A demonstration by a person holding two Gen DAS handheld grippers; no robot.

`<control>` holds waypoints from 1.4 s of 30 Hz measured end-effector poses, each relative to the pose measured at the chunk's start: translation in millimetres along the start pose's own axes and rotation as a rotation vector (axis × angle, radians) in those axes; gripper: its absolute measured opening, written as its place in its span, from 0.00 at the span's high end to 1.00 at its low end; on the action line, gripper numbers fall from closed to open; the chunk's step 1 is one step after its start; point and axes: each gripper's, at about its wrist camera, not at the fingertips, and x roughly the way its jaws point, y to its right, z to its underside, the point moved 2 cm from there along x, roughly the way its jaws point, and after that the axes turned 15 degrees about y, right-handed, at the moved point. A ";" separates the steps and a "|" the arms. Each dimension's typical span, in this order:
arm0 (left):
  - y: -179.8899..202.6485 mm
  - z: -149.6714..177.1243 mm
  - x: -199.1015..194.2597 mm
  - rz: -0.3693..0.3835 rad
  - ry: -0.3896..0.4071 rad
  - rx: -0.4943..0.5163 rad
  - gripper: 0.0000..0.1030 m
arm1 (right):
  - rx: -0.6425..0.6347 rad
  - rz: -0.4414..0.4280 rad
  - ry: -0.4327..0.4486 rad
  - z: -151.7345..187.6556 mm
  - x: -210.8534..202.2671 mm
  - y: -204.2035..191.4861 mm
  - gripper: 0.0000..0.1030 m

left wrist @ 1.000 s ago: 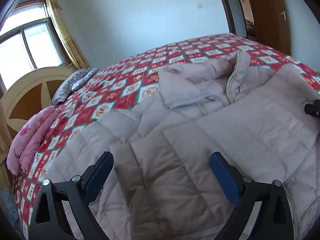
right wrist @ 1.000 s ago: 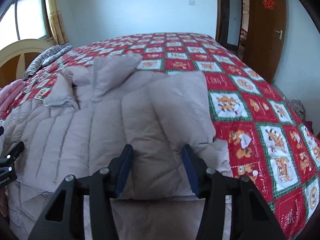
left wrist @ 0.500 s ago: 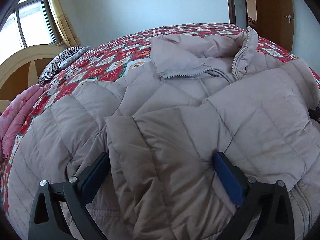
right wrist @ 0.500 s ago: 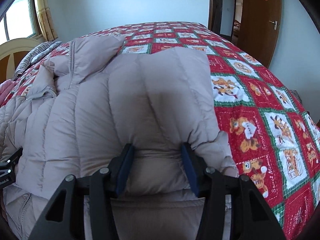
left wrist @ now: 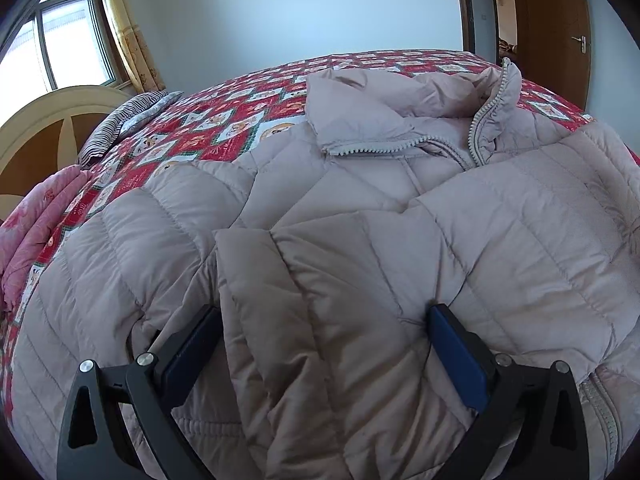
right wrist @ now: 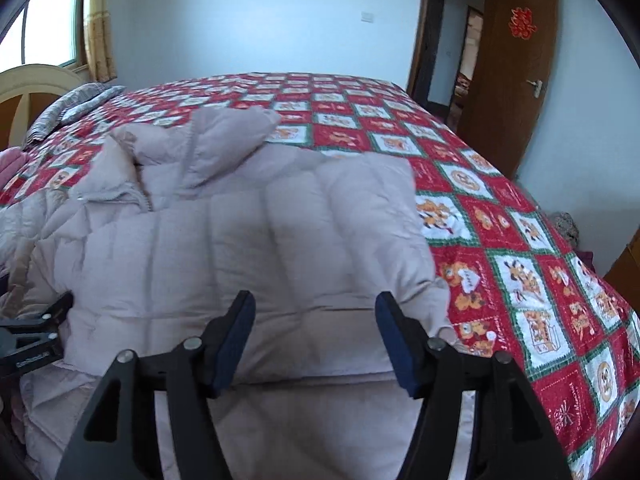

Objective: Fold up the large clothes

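A bed [right wrist: 500,216] under a red quilt of cartoon squares fills the pale-walled room; a brown door [right wrist: 516,76] bears a red paper character. The puffy beige jacket [left wrist: 360,240] lies across it (zip collar rumpled). The left gripper [left wrist: 324,320] stands wide, a sleeve fold between. The right gripper [right wrist: 314,320], just widening, clears the fabric.

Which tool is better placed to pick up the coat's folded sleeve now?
Left. The left tool is pressed into the puffer coat, its fingers astride a bunched fold. The right tool has just been opening, and its fingers stand clear of the sleeve.
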 end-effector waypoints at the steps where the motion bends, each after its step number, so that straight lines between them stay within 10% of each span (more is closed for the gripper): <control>1: 0.1 0.0 -0.1 0.000 0.000 0.000 0.01 | -0.011 -0.027 0.006 -1.6 -1.9 -9.9 0.36; 29: -11.2 -4.1 -10.7 0.022 0.000 -0.037 0.01 | -0.049 -0.069 -0.078 31.7 33.2 -43.7 0.31; 42: -177.6 23.7 -111.2 -0.319 0.077 0.002 0.01 | -0.063 -0.054 -0.063 32.0 30.8 -44.9 0.30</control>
